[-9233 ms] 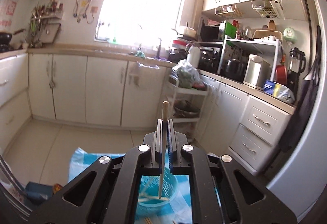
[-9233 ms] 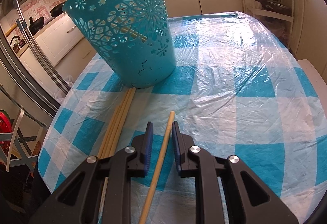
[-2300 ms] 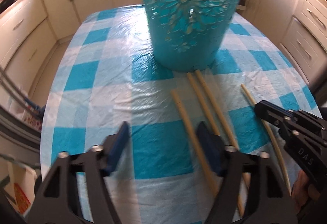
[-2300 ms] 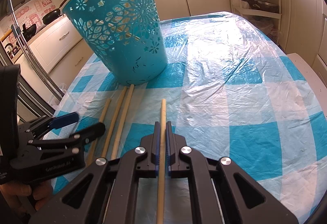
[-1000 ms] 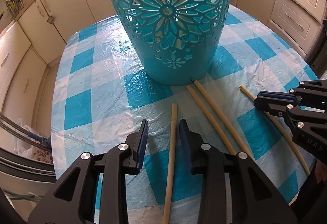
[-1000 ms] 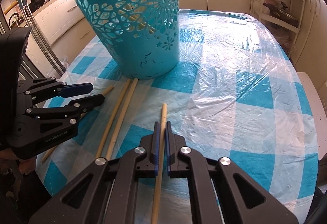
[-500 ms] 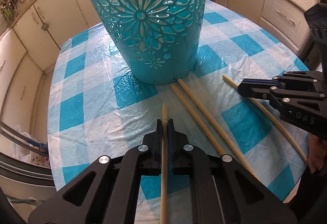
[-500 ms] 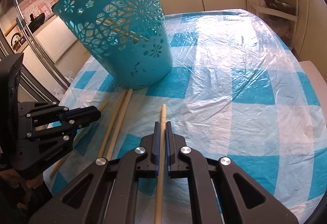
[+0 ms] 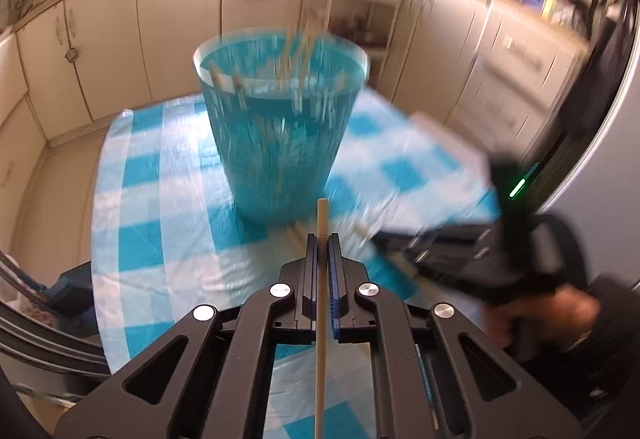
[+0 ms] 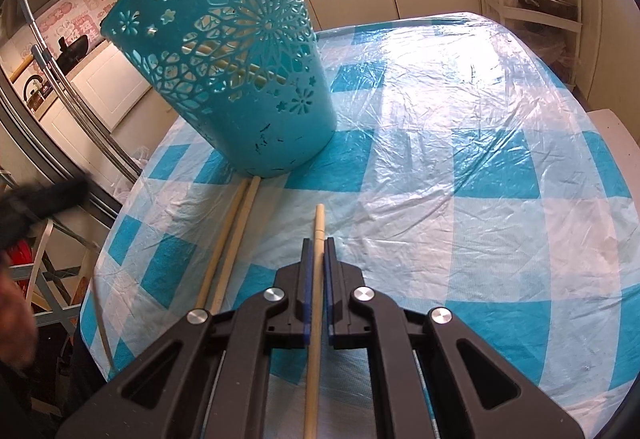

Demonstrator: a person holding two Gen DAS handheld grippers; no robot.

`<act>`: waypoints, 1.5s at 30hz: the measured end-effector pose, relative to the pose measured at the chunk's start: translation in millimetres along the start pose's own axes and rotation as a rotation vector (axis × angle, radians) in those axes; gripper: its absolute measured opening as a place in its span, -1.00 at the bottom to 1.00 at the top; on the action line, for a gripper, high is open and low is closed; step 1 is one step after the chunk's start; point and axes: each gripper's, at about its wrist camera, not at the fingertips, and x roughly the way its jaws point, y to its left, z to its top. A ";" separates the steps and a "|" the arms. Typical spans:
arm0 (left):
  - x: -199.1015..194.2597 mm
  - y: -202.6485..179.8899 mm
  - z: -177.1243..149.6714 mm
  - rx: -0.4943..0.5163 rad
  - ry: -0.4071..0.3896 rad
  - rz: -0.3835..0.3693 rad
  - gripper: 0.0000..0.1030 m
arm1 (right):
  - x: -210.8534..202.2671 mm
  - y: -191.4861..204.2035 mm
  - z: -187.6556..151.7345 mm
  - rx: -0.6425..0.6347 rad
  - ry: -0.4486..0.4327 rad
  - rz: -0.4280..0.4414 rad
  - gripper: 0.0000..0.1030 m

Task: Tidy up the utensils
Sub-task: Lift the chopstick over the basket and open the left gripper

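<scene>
— Wooden, both of them? What are the tongs gripping?

— Yes. The left gripper [image 9: 322, 239] is clenched on one chopstick [image 9: 321, 315], lifted clear of the checked tablecloth [image 9: 160, 207]; that view is smeared.

— And the other?

— The right gripper [image 10: 315, 243] is clamped on a second chopstick [image 10: 316, 279], low over the cloth, tip pointing toward the teal basket [image 10: 240, 79].

— Where are the rest?

— A pair of chopsticks [image 10: 230, 243] lies side by side on the cloth, their far ends touching the basket's base. More sticks stand inside the basket [image 9: 280, 135], leaning on its rim.
</scene>
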 end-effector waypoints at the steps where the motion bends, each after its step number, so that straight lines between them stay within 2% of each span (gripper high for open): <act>1: -9.9 2.0 6.6 -0.014 -0.026 -0.016 -0.90 | -0.7 -1.4 0.1 0.000 0.000 0.002 -0.89; 9: -61.7 -1.5 64.0 -0.062 -0.197 -0.085 -0.91 | -1.2 -4.5 0.2 0.010 0.000 0.015 -0.89; 20: -94.5 -17.2 111.7 -0.025 -0.290 -0.122 -0.91 | -1.3 -6.4 -0.1 0.021 0.001 0.029 -0.89; 25: -119.1 -11.8 135.9 -0.037 -0.364 -0.103 -0.92 | -1.1 -6.4 -0.1 0.021 0.001 0.028 -0.89; 30: -132.6 -2.9 163.6 -0.042 -0.437 -0.032 -0.92 | -0.9 -7.0 -0.2 0.022 0.001 0.030 -0.89; 33: -122.3 2.9 175.2 -0.046 -0.455 0.011 -0.92 | -1.0 -6.9 -0.2 0.022 0.001 0.029 -0.89; 36: -94.3 8.2 178.2 -0.045 -0.437 0.070 -0.92 | -1.0 -6.9 -0.2 0.023 0.001 0.030 -0.89; 42: -27.7 13.5 166.5 -0.034 -0.331 0.148 -0.91 | -1.2 -7.0 -0.1 0.023 0.001 0.030 -0.89; 45: -1.6 16.6 155.7 -0.035 -0.272 0.165 -0.91 | -1.2 -7.3 0.0 0.024 0.002 0.030 -0.89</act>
